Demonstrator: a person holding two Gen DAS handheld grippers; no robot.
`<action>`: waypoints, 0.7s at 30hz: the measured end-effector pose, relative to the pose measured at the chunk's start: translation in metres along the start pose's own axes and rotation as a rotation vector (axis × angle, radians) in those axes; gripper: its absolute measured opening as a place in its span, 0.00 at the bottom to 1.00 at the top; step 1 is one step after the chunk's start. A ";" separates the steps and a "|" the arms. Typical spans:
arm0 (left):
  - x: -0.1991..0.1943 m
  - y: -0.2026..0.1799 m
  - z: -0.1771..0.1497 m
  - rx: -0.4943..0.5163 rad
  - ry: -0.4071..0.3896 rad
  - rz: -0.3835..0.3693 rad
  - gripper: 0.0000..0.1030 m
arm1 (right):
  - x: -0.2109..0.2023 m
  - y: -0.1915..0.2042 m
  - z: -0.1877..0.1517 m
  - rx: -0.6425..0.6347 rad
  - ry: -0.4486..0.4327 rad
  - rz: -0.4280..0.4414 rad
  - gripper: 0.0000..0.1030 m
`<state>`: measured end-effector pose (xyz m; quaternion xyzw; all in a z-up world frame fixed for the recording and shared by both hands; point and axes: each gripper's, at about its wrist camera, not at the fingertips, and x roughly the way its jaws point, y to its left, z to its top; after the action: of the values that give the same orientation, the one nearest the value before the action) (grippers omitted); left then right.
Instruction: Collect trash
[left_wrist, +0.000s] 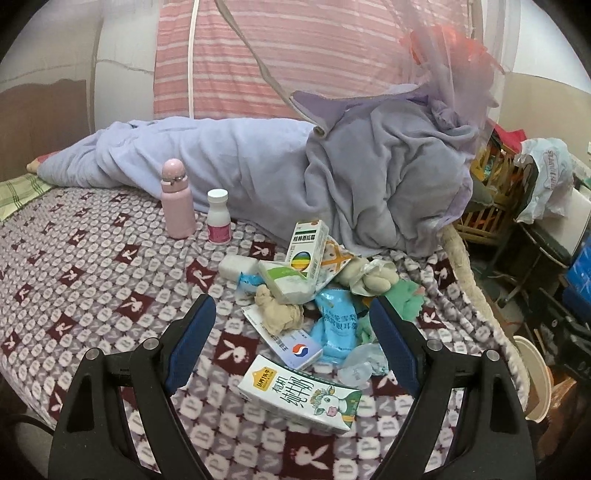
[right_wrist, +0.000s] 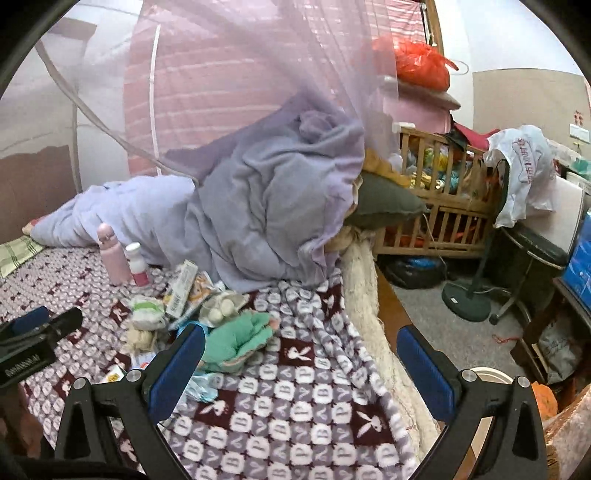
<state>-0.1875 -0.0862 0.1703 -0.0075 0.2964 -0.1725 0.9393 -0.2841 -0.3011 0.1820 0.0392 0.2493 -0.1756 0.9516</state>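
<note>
black tongs (left_wrist: 291, 325), blue pads (left_wrist: 192, 343)

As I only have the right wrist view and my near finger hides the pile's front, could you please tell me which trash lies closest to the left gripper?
Observer: A milk carton lies flat on the blanket, nearest the left gripper.
Operator: Thank you. Are its fingers around anything?
Observer: No, the fingers are open and empty.
Operator: What sits just beyond the carton?
Observer: A white-and-blue medicine box, its far end under a crumpled beige wad.
</note>
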 end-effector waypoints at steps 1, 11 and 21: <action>-0.001 0.000 0.000 0.000 -0.005 0.000 0.82 | -0.001 0.000 0.001 0.003 -0.003 0.004 1.00; -0.004 0.000 0.003 0.000 -0.033 0.018 0.82 | -0.005 0.002 0.001 0.012 -0.019 -0.006 1.00; -0.006 0.002 0.005 -0.009 -0.047 0.018 0.82 | -0.006 0.002 0.002 0.022 -0.026 0.002 1.00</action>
<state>-0.1890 -0.0830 0.1774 -0.0132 0.2751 -0.1623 0.9475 -0.2872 -0.2975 0.1862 0.0475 0.2350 -0.1778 0.9544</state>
